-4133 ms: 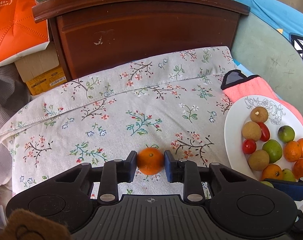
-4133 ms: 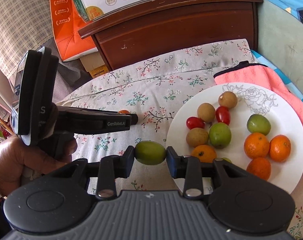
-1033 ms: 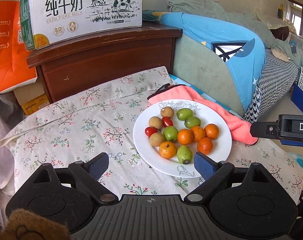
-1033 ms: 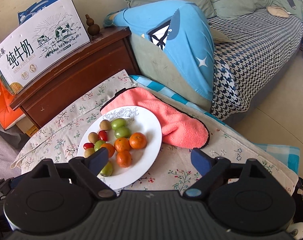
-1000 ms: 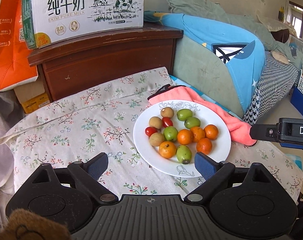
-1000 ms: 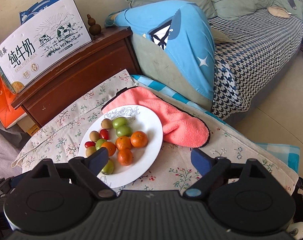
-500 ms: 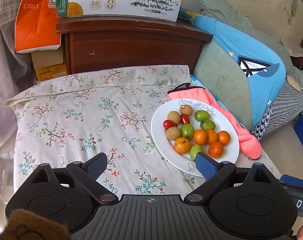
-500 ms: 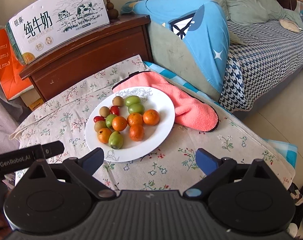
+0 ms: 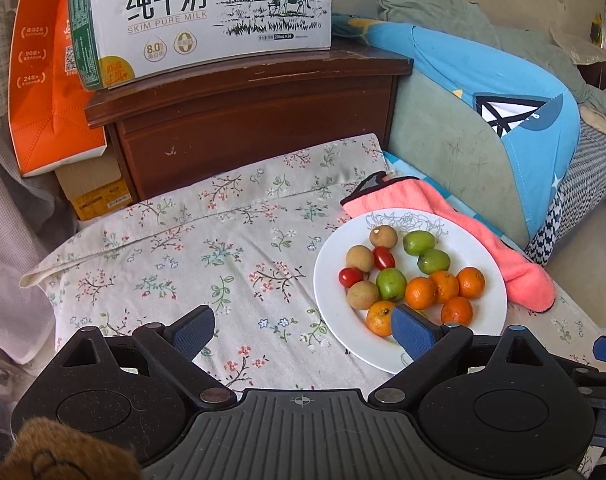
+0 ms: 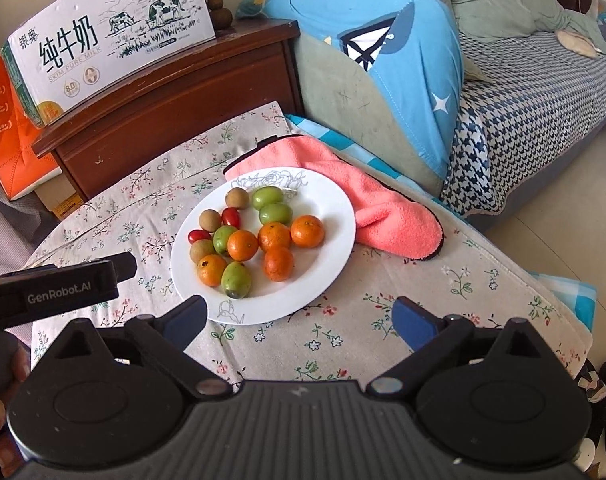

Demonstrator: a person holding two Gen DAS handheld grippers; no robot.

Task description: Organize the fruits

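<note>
Fruits [image 10: 259,236], namely oranges, green fruits, brown fruits and small tomatoes, lie gathered on the white plate [image 10: 331,216] on the flowered cloth [image 9: 207,248], with a pink towel [image 10: 383,208] touching the plate's far rim. Left gripper [image 9: 303,330]: jaws wide apart, empty. Right gripper [image 10: 303,318]: jaws have just been opening, wide apart, nothing between them.
</note>
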